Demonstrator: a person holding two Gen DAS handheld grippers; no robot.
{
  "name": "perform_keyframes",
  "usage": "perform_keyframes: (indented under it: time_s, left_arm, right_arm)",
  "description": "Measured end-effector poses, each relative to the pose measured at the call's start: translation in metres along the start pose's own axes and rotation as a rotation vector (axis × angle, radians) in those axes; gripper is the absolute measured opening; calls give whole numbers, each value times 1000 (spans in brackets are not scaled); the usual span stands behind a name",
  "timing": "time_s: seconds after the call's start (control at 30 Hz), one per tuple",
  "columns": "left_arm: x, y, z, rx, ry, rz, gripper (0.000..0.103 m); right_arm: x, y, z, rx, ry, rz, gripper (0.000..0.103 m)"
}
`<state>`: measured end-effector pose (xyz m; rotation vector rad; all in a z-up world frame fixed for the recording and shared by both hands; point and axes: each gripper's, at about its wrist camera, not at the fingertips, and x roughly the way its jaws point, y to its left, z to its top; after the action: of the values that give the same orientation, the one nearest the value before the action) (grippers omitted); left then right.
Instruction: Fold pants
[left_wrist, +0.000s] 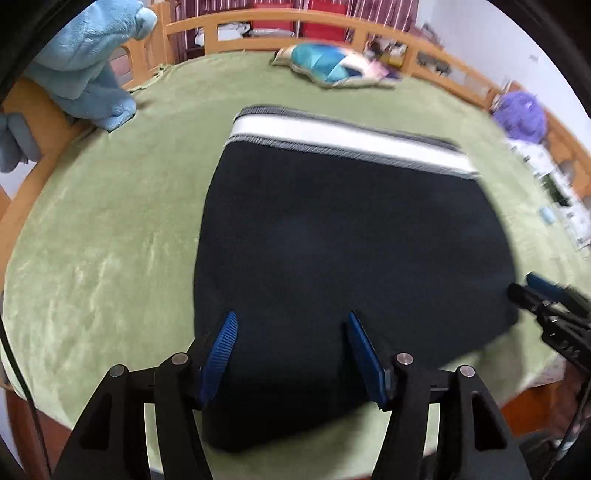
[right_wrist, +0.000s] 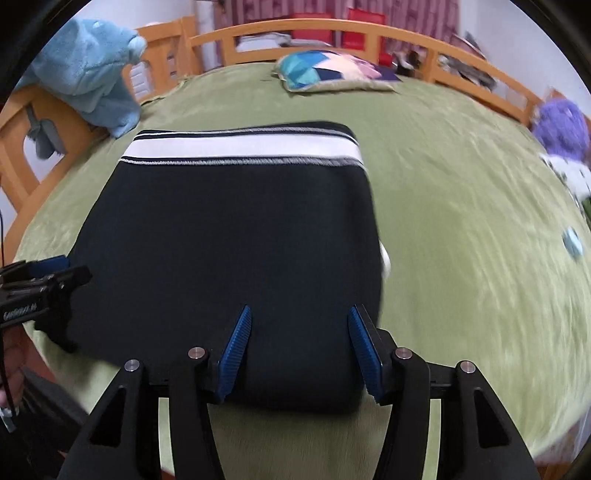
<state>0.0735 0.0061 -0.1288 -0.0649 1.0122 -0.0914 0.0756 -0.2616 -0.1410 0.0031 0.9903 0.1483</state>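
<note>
Dark navy pants (left_wrist: 351, 240) lie folded flat in a block on the green bed cover, white and grey waistband (left_wrist: 347, 138) at the far end. They also show in the right wrist view (right_wrist: 229, 236). My left gripper (left_wrist: 291, 354) is open and empty over the near left edge of the pants. My right gripper (right_wrist: 299, 350) is open and empty over the near right edge. Each gripper shows in the other's view: the right one (left_wrist: 546, 306) at the pants' right corner, the left one (right_wrist: 44, 280) at their left side.
A green cover (left_wrist: 110, 229) spreads over the bed inside an orange wooden rail (left_wrist: 295, 18). A light blue plush toy (left_wrist: 85, 62) leans at the far left, a patchwork cushion (left_wrist: 332, 66) lies at the far end, and a purple fluffy thing (left_wrist: 521, 116) sits at the right.
</note>
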Motion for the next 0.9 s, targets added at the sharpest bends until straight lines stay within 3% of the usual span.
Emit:
perform_keyframes:
  time_s: [0.17, 0.3, 0.43, 0.47, 0.53, 0.6, 0.9]
  left_arm:
    - [-49, -15, -2, -10, -67, -59, 60]
    - [-90, -27, 0, -7, -183, -87, 76]
    - [-113, -35, -3, 42, -272, -48, 84]
    - [-114, -36, -4, 48, -280, -42, 84]
    - [-116, -37, -6, 62, -272, -41, 85]
    - [-118, -38, -7, 67, -265, -48, 85]
    - [-124, -40, -8, 56, -273, -22, 90]
  right_arm:
    - [-61, 0, -9, 60, -104, -27, 57]
    - [-107, 4, -5, 97, -175, -25, 70]
    - [-136, 11, -2, 84, -233, -108, 73]
    - [-142, 11, -4, 91, -251, -124, 76]
    - [-149, 12, -6, 96, -282, -123, 92]
    - [-151, 14, -8, 92, -305, -142, 97]
    - [-149, 25, -11, 81, -292, -157, 99]
